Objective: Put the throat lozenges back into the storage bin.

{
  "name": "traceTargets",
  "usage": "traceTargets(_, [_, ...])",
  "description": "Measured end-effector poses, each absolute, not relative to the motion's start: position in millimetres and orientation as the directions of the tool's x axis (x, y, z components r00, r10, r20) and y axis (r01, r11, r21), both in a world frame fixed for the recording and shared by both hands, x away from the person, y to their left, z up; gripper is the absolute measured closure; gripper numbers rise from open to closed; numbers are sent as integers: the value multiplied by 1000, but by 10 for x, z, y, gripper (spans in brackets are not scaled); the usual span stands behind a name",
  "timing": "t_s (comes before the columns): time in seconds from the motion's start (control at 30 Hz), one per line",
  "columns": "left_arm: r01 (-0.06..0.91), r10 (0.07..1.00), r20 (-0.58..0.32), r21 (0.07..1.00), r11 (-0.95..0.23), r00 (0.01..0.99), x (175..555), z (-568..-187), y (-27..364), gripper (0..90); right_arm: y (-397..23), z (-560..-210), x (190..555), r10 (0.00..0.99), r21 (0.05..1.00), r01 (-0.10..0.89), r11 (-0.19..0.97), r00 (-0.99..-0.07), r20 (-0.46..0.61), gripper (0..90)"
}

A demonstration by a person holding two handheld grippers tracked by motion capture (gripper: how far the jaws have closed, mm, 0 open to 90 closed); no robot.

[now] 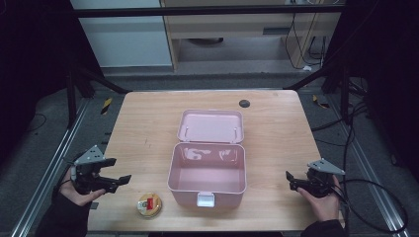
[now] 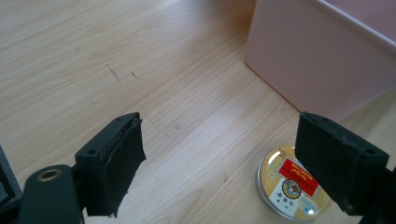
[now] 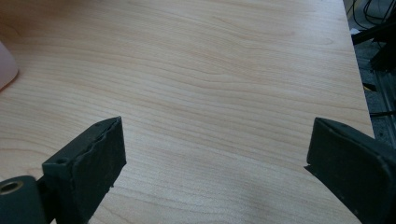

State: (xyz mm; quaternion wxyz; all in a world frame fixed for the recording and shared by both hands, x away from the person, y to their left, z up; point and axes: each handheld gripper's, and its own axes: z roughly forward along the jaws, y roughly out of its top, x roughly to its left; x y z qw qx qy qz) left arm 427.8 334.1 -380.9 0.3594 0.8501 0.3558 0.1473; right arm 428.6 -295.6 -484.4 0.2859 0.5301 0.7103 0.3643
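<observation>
The left gripper hangs with jaws spread and empty above the wooden table; a round gold tin lies flat just below its right jaw, beside the open pink box. The right gripper, also spread and empty, hovers right of the box.

- A lab or test room set up for recording.
- Wooden worktop standing inside a black metal frame, rails at 9 o'clock.
- Loose cables on grey carpet at 3 o'clock.
- Wooden cabinet at 12 o'clock.
</observation>
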Motion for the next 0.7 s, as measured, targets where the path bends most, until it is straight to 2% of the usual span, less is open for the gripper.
traceTargets(0.7, [407,527,36,591,-696,849,4244,-3939,3108,132,-2949,-4868,4289,958,816,547,188,-286,-29,42])
